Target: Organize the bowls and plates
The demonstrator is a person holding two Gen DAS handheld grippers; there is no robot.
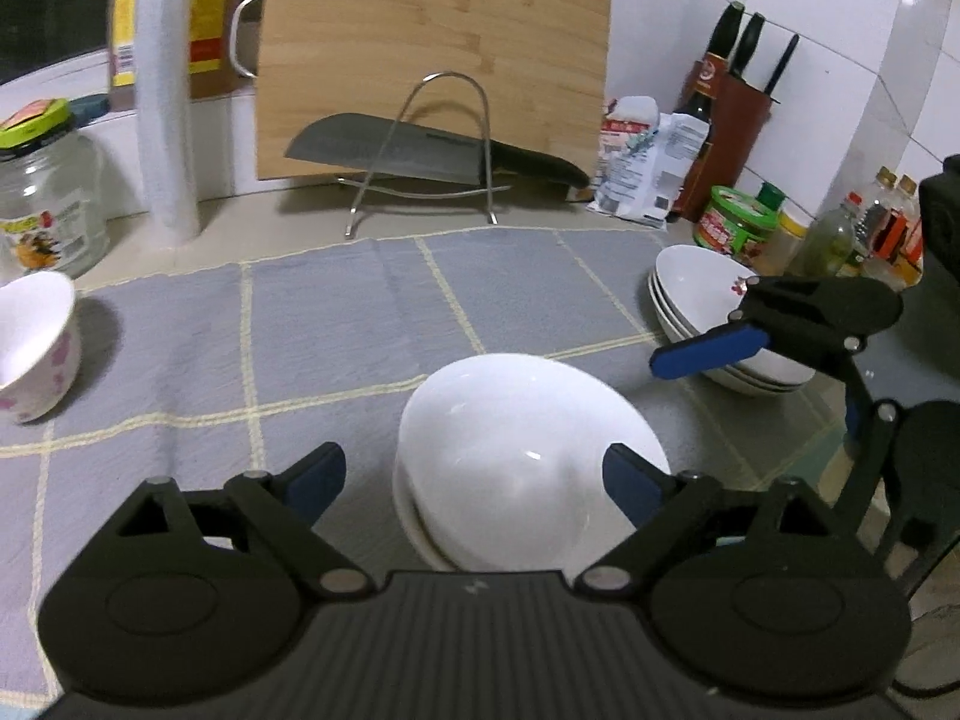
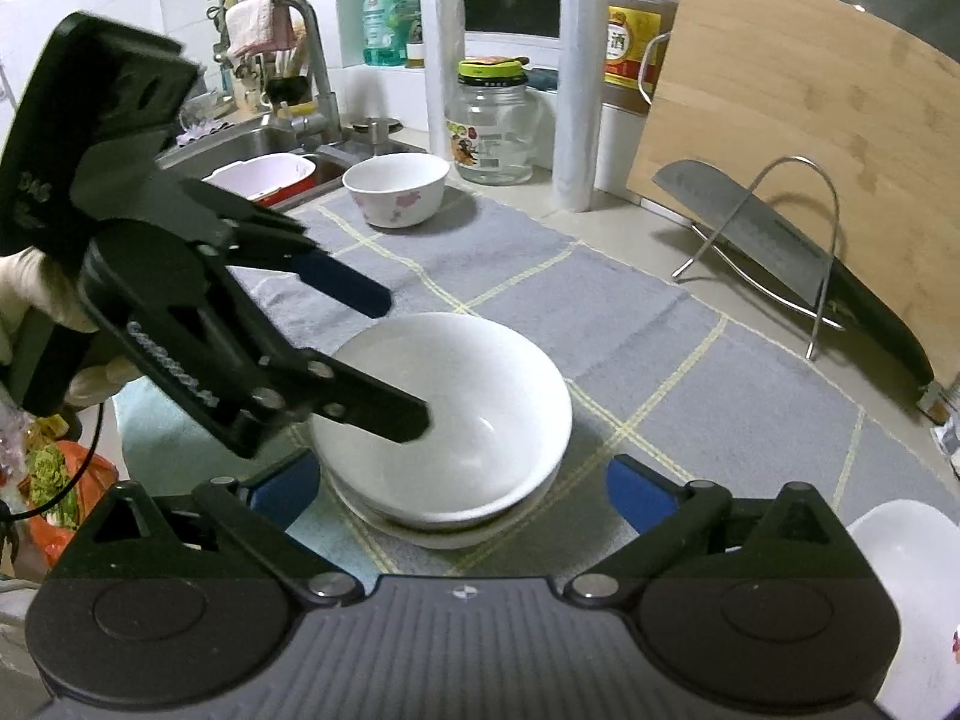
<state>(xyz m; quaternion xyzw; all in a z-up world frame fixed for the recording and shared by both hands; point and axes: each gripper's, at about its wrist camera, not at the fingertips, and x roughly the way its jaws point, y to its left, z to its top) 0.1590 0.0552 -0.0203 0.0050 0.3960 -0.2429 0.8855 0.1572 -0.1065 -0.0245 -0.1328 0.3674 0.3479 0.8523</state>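
The white bowl (image 2: 444,414) sits on top of another bowl of the same kind, in the middle of the grey checked cloth (image 1: 336,324) on the bench, just in front of both claws. The left claw (image 1: 474,477) is spread wide; in the right wrist view one of its fingers (image 2: 384,414) reaches over the rim into the bowl and the other is above the rim, so it is not yet pinching anything. The right claw (image 2: 462,489) is also spread, with the two bowls between its blue pads and no clear contact. The bowl looks like glazed ceramic: stiff, rather heavy for its size, smooth and slippery, and it can chip if it knocks the bowl below. I judge the best place to take hold is the rim wall, one finger inside and one outside, and then to lift straight up. A stack of shallow bowls (image 1: 708,312) stands to the right and a flowered bowl (image 2: 396,189) lies further off, near the sink (image 2: 252,144).
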